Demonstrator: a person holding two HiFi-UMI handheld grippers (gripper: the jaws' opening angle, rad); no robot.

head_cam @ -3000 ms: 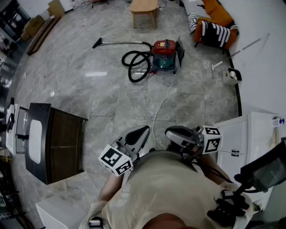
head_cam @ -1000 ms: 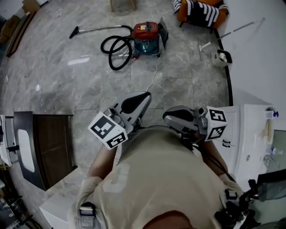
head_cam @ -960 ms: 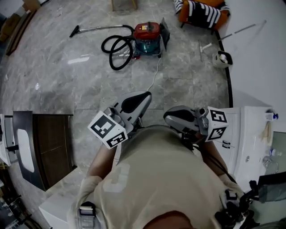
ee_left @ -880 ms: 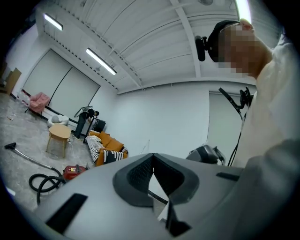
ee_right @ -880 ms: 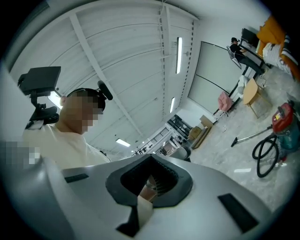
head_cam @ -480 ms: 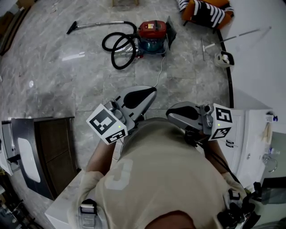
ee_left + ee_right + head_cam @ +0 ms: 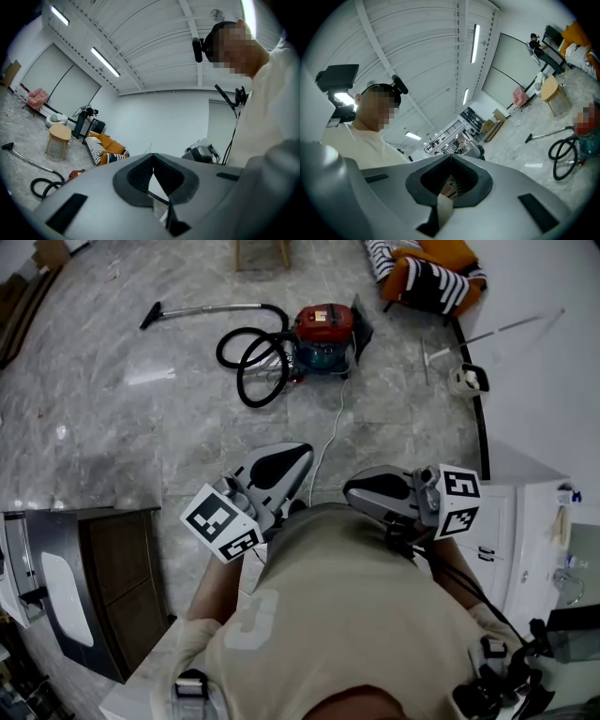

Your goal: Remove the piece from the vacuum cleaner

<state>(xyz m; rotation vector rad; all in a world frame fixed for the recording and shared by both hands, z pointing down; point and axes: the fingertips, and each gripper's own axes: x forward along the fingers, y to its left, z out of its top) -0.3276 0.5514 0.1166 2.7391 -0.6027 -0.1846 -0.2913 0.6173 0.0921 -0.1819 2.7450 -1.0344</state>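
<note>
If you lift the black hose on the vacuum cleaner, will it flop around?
Probably floppy: the hose lies in loose loops on the floor, so it would likely sag and uncoil when lifted. One end seems joined to the vacuum cleaner, so pulling might drag that along.

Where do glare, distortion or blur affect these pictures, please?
Head view: a ceiling light's glare streaks the polished floor left of the vacuum cleaner, and straight edges bow towards the borders. Left gripper view: dark round vignette, strip lights burnt to white, a mosaic patch over the face. Right gripper view: the same vignette and patch.
</note>
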